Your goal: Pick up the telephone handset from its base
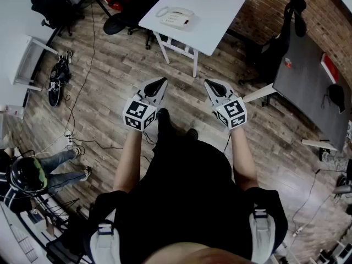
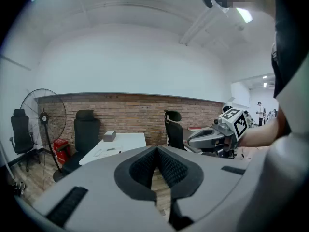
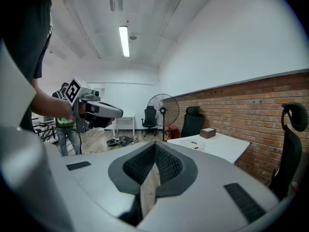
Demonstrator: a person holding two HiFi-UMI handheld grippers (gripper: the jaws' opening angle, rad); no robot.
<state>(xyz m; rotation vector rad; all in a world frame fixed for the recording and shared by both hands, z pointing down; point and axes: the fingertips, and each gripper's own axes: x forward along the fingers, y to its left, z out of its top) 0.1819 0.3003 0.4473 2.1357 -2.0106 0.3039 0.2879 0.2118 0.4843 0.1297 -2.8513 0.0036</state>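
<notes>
Left tongs and right tongs, both clenched on nothing, hover side by side, well apart from the handset resting on its base on the white worktop ahead.

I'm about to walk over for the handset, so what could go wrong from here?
Both the left gripper and the right gripper are shut; arriving that way could knock the telephone instead of grasping its handset. It sits near an edge of the white table, so a push might slide it off.
</notes>
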